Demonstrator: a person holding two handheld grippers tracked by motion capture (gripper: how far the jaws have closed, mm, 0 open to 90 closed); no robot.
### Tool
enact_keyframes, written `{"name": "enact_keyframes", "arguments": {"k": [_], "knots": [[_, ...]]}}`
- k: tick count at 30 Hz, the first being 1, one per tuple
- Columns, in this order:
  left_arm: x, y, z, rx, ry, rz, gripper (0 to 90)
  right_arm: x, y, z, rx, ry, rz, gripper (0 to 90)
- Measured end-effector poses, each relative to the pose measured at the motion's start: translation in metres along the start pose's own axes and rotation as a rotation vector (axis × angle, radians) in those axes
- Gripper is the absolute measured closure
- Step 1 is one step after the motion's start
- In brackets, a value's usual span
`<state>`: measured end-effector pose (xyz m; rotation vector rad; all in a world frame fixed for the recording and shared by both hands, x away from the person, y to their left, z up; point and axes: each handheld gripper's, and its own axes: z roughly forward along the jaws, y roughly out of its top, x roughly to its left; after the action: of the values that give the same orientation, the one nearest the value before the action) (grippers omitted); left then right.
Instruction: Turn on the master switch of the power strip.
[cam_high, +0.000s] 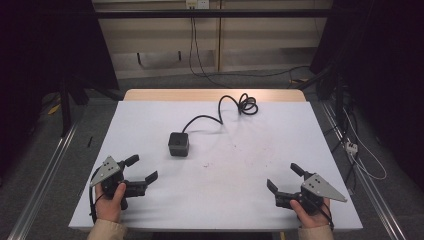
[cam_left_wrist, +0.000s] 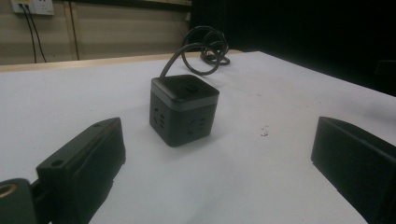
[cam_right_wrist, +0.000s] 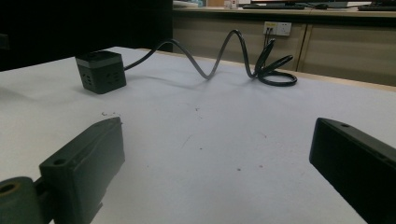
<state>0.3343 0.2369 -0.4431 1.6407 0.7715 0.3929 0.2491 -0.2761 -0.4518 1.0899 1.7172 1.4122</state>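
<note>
**Black cube socket waits mid-desk, both tongs spread and empty**

Black plastic, hard and squared off: that is the cube power socket (cam_high: 178, 144) sitting near the middle of the white desk (cam_high: 150, 200), a little to the person's left. Its cable (cam_high: 202, 119) runs from the far side of the cube toward the back edge, arches up off the surface and ends in a loose coil (cam_high: 246, 105).

The left tongs (cam_high: 141, 168) rest at the near left of the desk, jaws wide apart with nothing between them, and in the left gripper view they look straight at the cube (cam_left_wrist: 184, 109), which stands near but clear of them. The right tongs (cam_high: 285, 178) sit at the near right, likewise spread and empty, well apart from the cube.

I would judge the cube a stiff, fairly dense block, not fragile, with smooth faces that could slip under a light pinch. The two opposite side walls look like the natural place to take hold, low enough that the pads sit on the darker body rather than the paler band under the lid. The socket holes on the faces give little purchase. The cable is the awkward part: rubbery and springy, it will likely drag and tug as the cube moves, so the coil may want minding by the other tongs.
</note>
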Motion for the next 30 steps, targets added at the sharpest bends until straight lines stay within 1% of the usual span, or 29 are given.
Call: {"name": "enact_keyframes", "arguments": {"k": [1,8,11,14,15,18,19,24,26,28,30], "knots": [[0.0,0.0,0.001,0.002,-0.001,0.007,2.5,0.0,0.0,0.0,0.0,-0.001,0.0,2.8],[-0.001,0.001,0.005,0.001,-0.002,0.004,2.6,0.0,0.001,-0.001,-0.005,0.002,-0.004,2.8],[0.0,0.002,0.006,-0.011,0.002,-0.005,2.6,0.001,0.002,-0.002,-0.007,0.0,-0.003,2.8],[0.001,0.003,0.006,-0.013,0.008,-0.01,2.9,0.002,0.003,-0.001,-0.014,0.0,-0.002,2.8],[0.001,0.004,0.006,-0.021,0.01,-0.02,2.9,0.002,0.003,-0.001,-0.013,0.001,-0.005,2.9],[0.004,0.006,0.006,-0.025,0.016,-0.029,2.9,0.002,0.003,0.0,-0.014,0.004,-0.004,2.9],[0.004,0.006,0.007,-0.03,0.017,-0.039,3.0,0.002,0.003,0.0,-0.016,0.005,-0.003,2.9],[0.005,0.007,0.011,-0.018,0.014,-0.049,3.2,0.0,0.004,0.0,-0.022,0.003,0.001,3.0],[0.005,0.007,0.013,-0.012,0.013,-0.041,3.3,0.0,0.004,0.0,-0.023,0.003,0.005,3.1],[0.004,0.007,0.015,-0.006,0.003,-0.043,3.6,-0.001,0.004,-0.001,-0.024,-0.001,0.002,3.2],[0.003,0.008,0.017,0.007,0.003,-0.037,3.8,-0.001,0.004,-0.002,-0.024,-0.002,0.003,3.2]]}}
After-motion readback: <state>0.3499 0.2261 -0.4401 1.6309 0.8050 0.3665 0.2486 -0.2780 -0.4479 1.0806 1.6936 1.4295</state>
